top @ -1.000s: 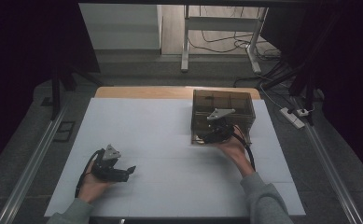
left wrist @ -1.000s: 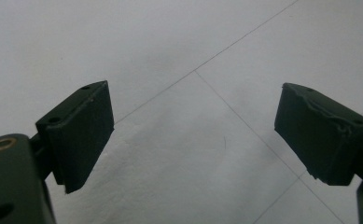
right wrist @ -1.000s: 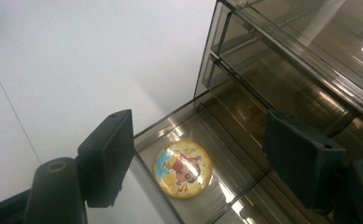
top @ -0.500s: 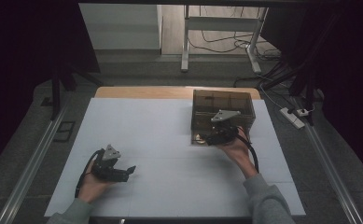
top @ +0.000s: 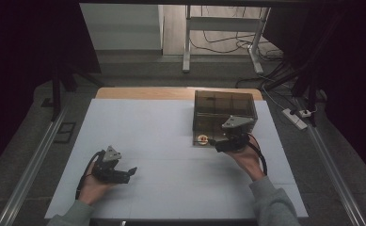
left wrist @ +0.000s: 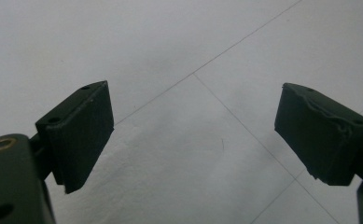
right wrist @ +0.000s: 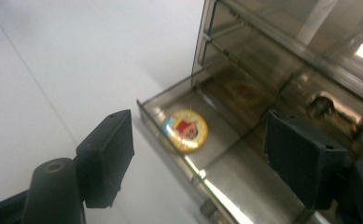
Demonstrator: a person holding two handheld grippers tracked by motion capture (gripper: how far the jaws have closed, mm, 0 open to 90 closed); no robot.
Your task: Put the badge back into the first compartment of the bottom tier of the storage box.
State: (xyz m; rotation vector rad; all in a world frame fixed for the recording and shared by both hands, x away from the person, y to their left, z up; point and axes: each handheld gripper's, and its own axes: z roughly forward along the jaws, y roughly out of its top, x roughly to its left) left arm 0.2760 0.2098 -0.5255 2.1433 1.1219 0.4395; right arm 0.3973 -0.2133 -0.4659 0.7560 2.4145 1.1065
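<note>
One round badge (right wrist: 185, 130) lies flat in the pulled-out drawer (right wrist: 244, 177) of the smoky plastic organizer (top: 224, 111), mid-frame just above and between my right claw's (right wrist: 195, 161) released jaws, far nearer it than my idle, released left claw (top: 130, 172) at lower left of the high view.

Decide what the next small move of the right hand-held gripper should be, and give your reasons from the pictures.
Probably ease the right hand-held gripper forward and down around the round badge. The badge lies flat in the pulled-out drawer of the smoky plastic box, and the open jaws stand short of it, empty. The left hand-held gripper rests open on the white table.
</note>
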